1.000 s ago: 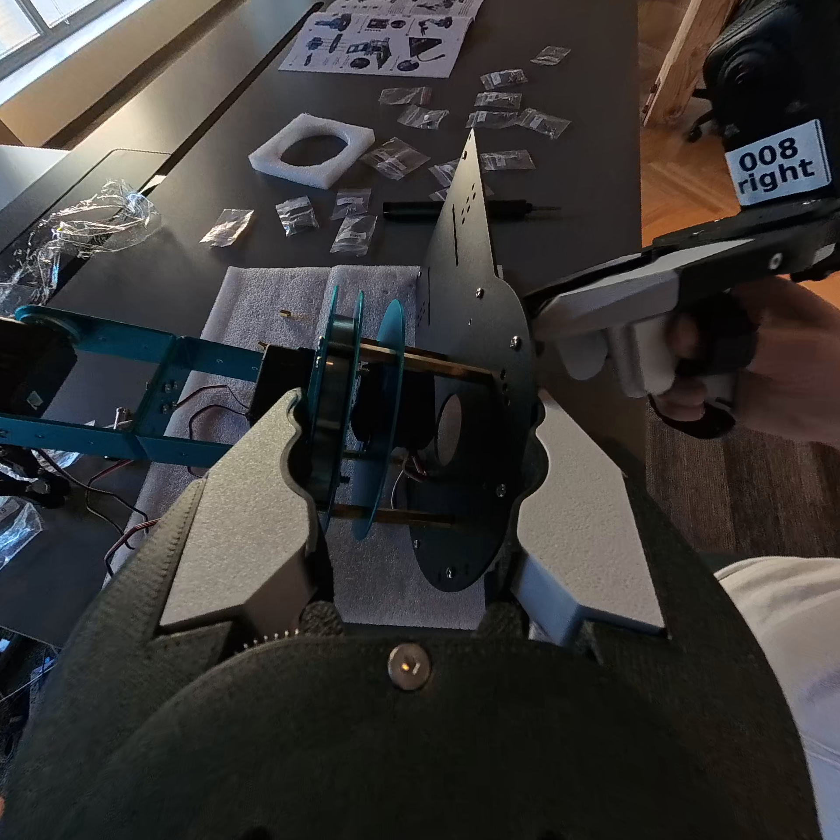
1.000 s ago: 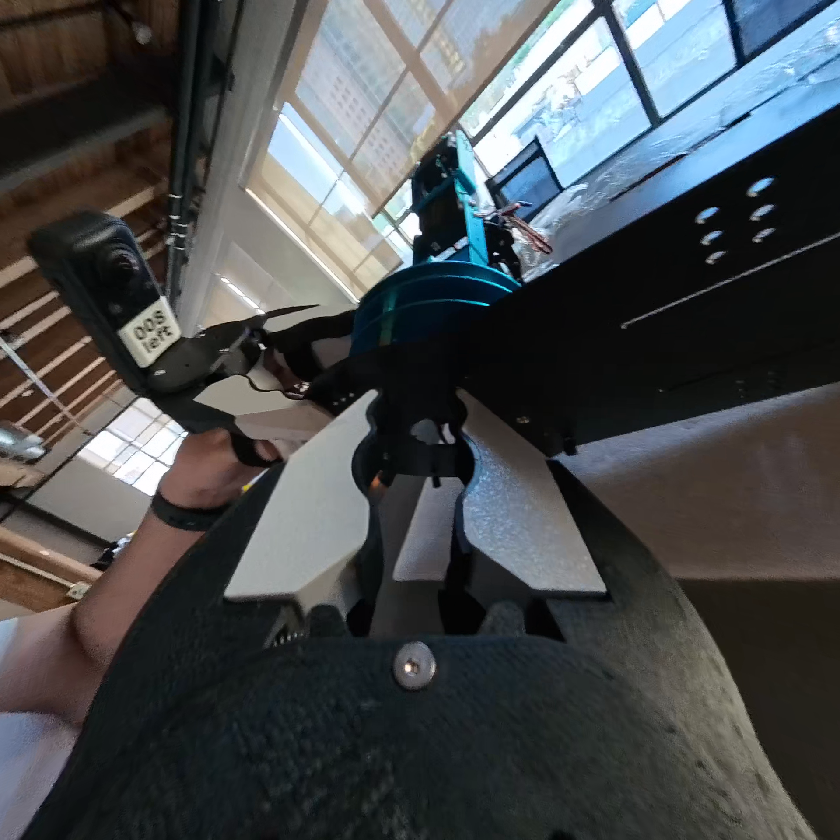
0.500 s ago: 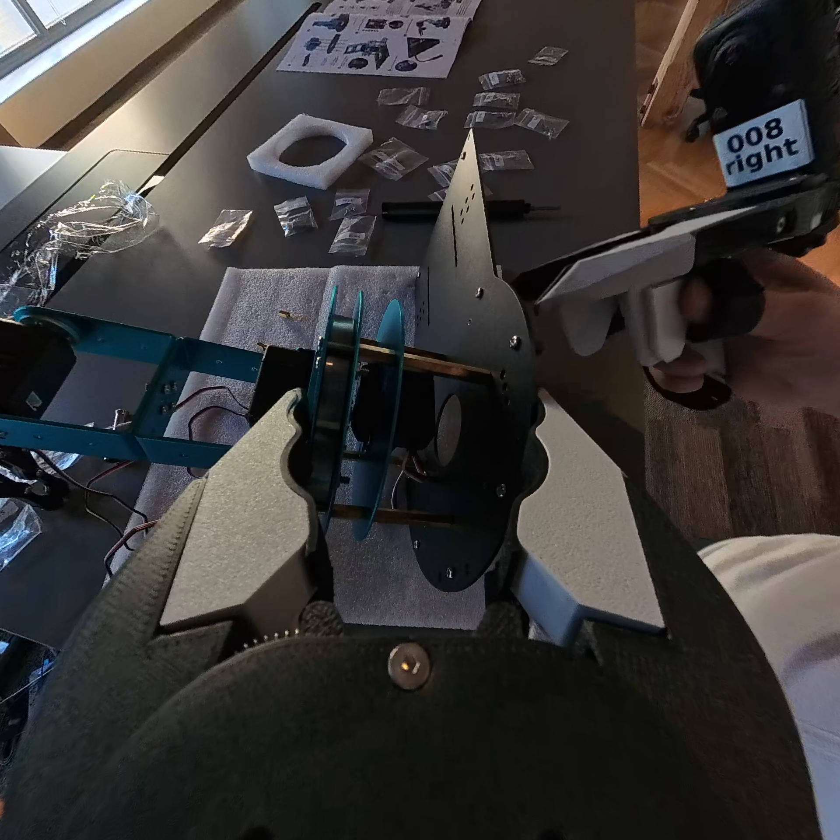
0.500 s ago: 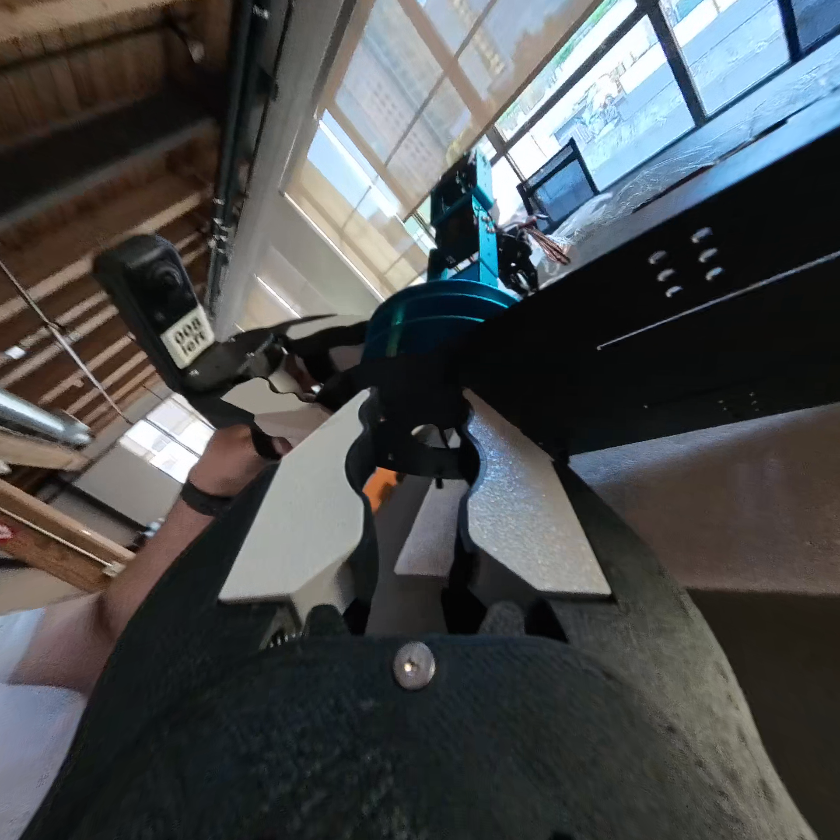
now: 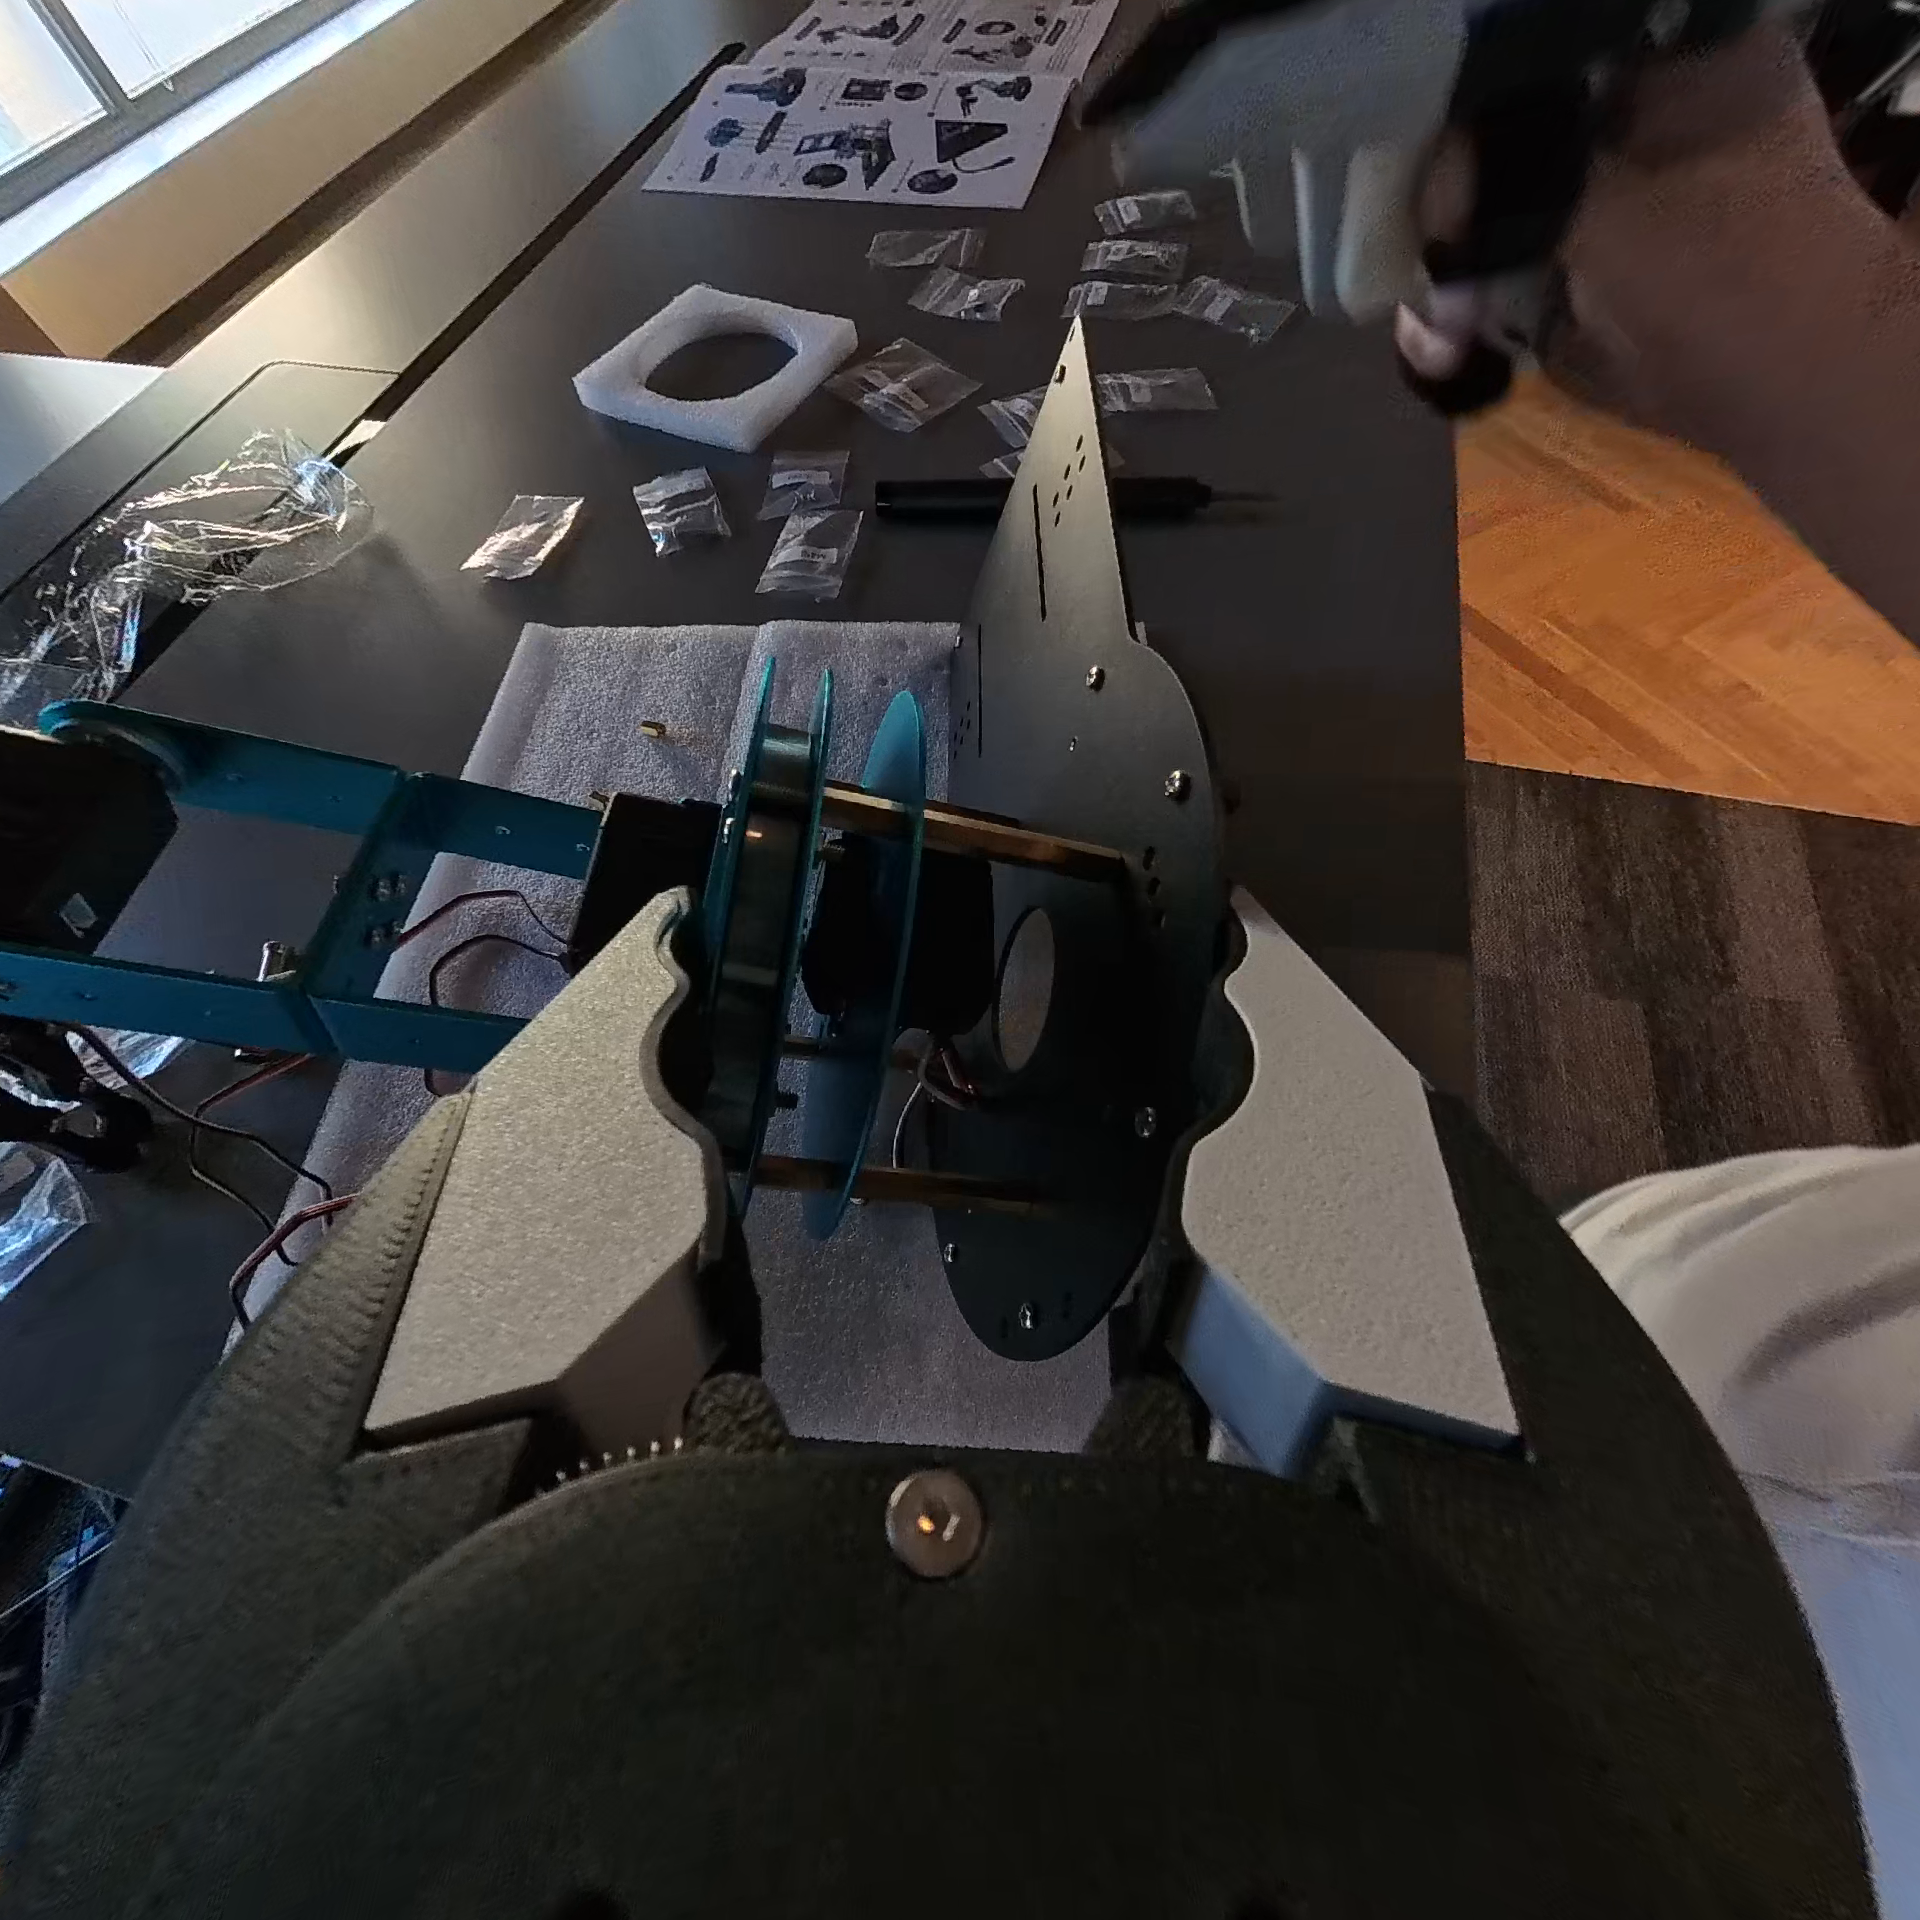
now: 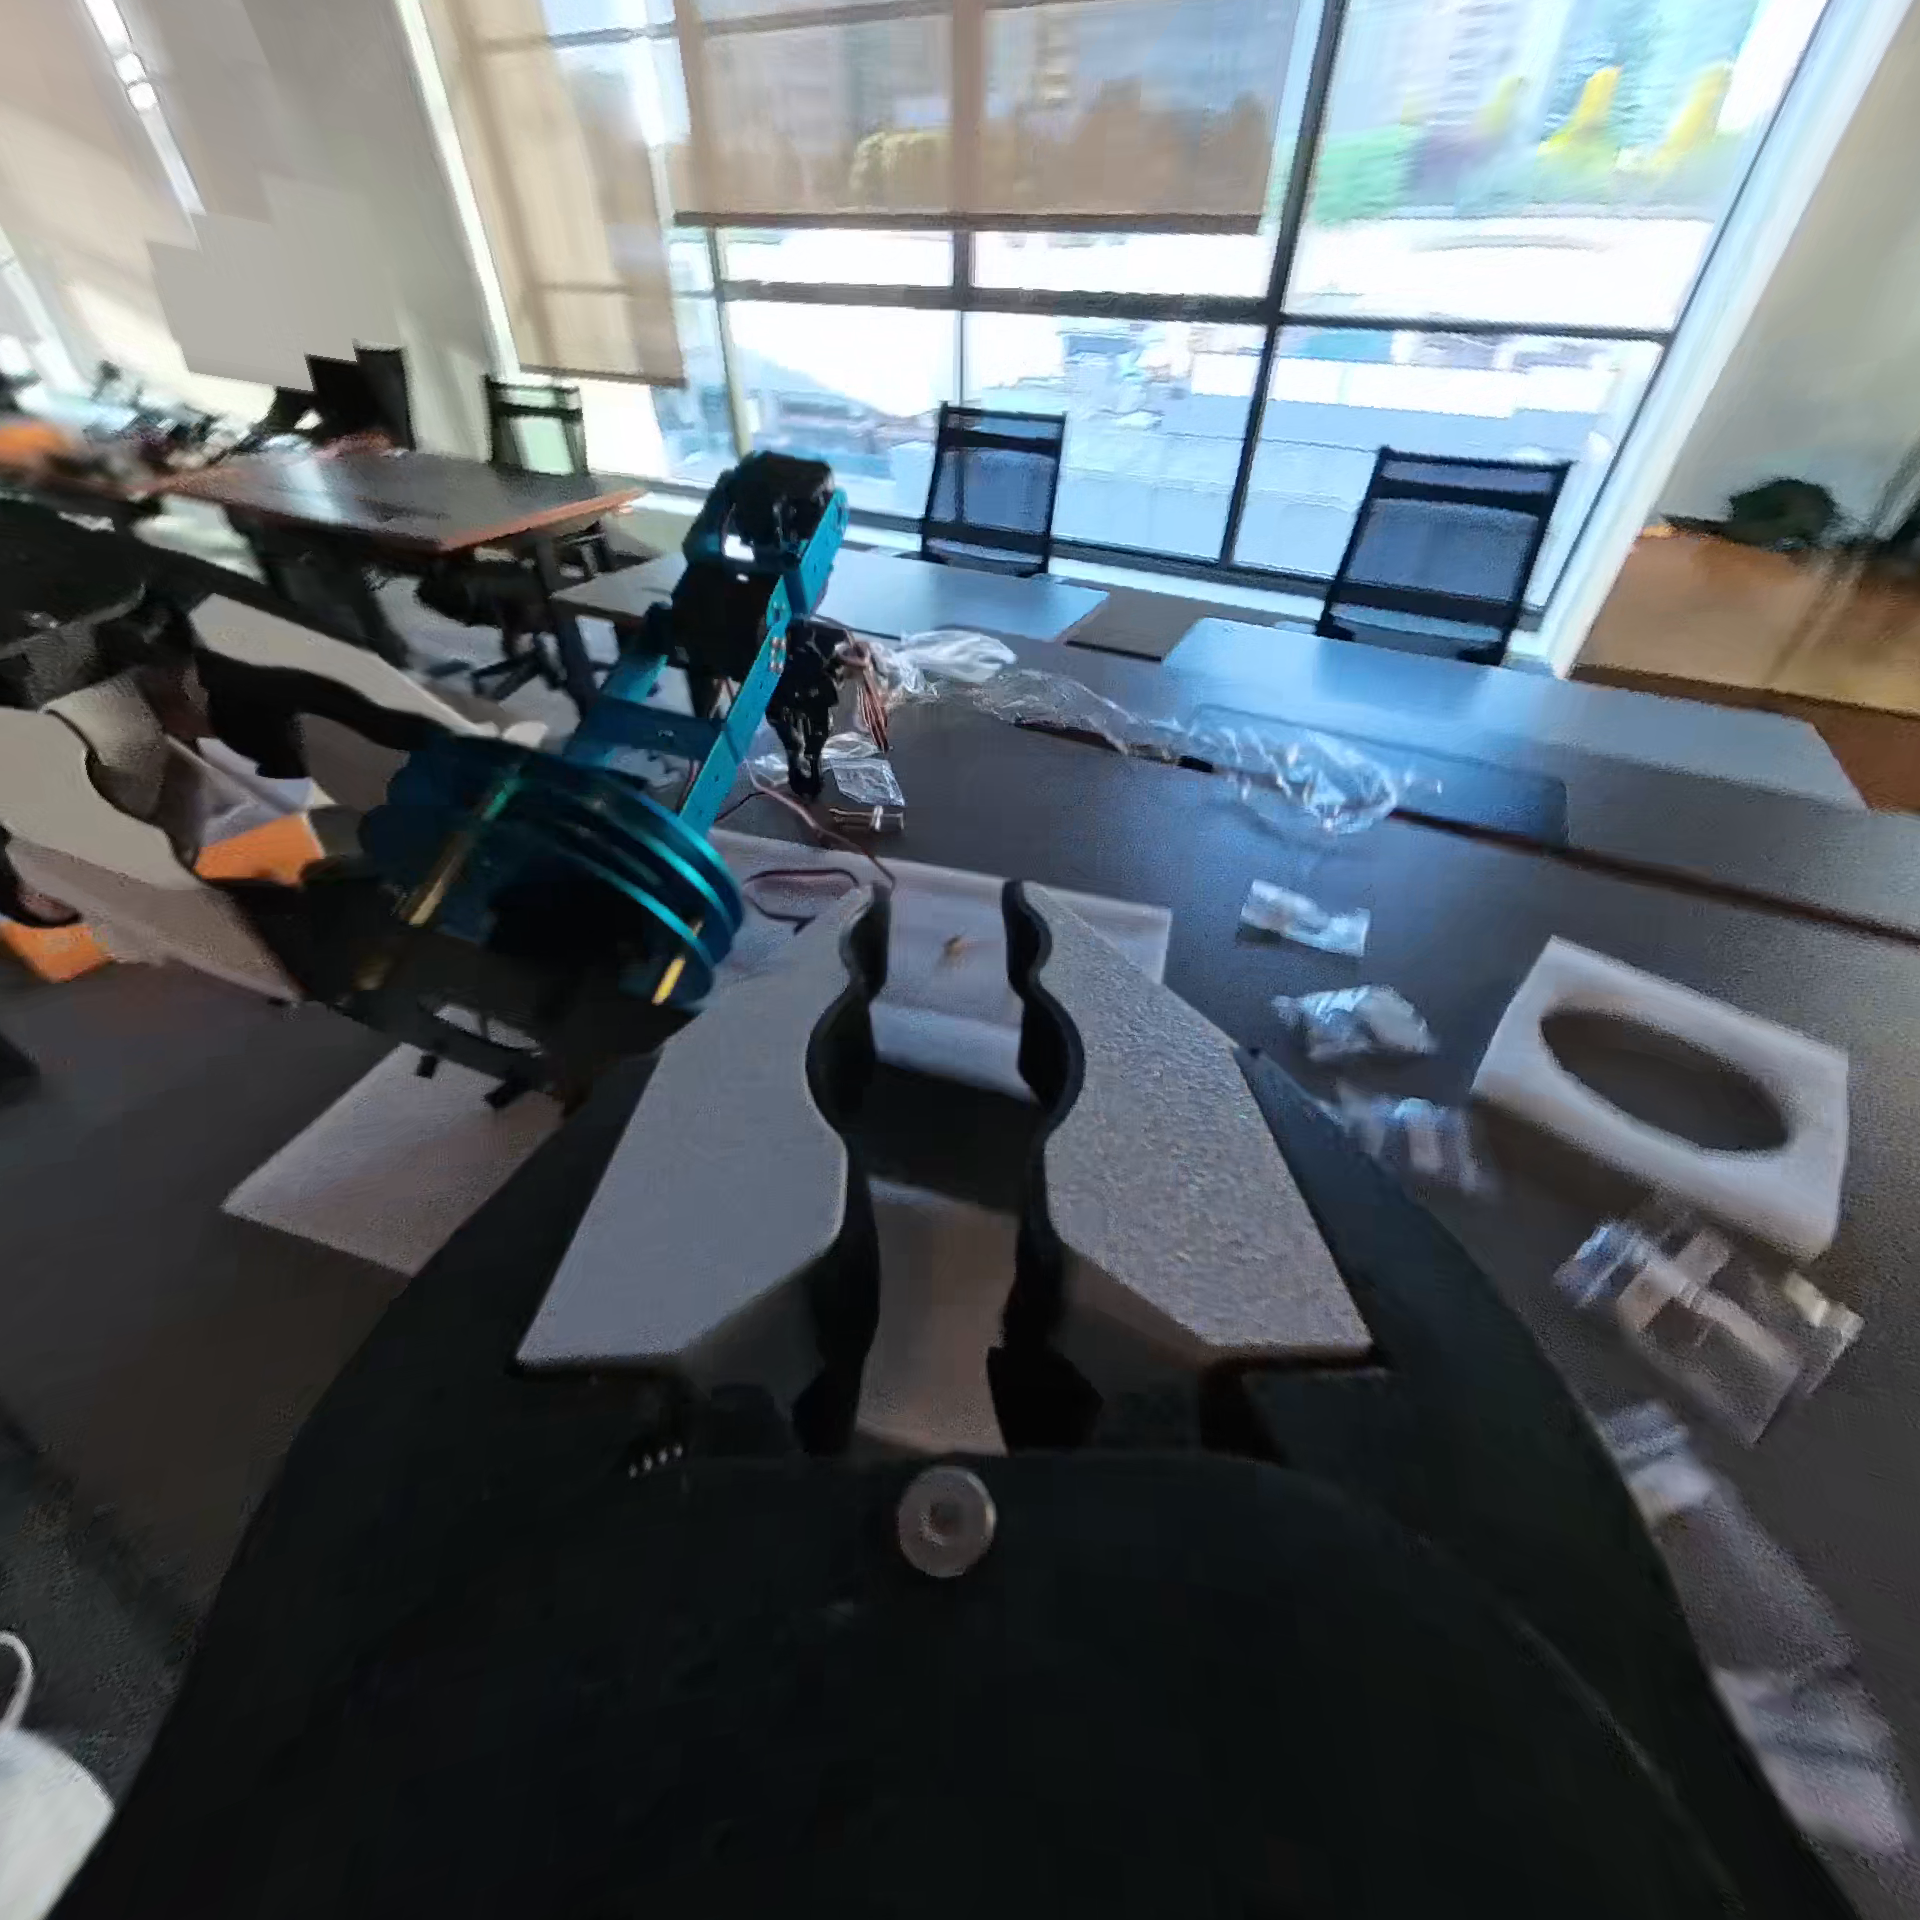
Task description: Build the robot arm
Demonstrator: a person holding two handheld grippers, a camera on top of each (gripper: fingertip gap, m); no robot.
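Observation:
My left gripper [image 5: 951, 925] is shut on a robot-arm assembly and holds it sideways above a white foam sheet [image 5: 623, 707]. One finger presses the teal discs [image 5: 769, 935], the other the black base plate [image 5: 1081, 831]. The teal arm [image 5: 260, 883] sticks out to the left, trailing wires. My right gripper [image 6: 940, 914] is empty, its jaws a narrow gap apart. It hovers over the foam sheet [image 6: 1101, 935], apart from the assembly [image 6: 582, 862]. A small brass standoff [image 6: 954, 943] lies beyond its tips. In the left wrist view the right gripper [image 5: 1351, 208] is a blur at the top right.
On the dark table [image 5: 1299, 644] lie a white foam square ring [image 5: 717, 369], several small clear bags of parts [image 5: 810, 540], a black screwdriver [image 5: 935, 497], a printed sheet [image 5: 862, 135] and crumpled plastic wrap [image 5: 208, 520]. The table edge and wood floor [image 5: 1662, 623] are at right. My right gripper is the nearer one to the black screwdriver [image 5: 935, 497]: about 20 centimetres, against 30 centimetres.
My right gripper has let go of the black plate's edge and swung away, up and over the table. My left gripper still holds the assembly in the same place.

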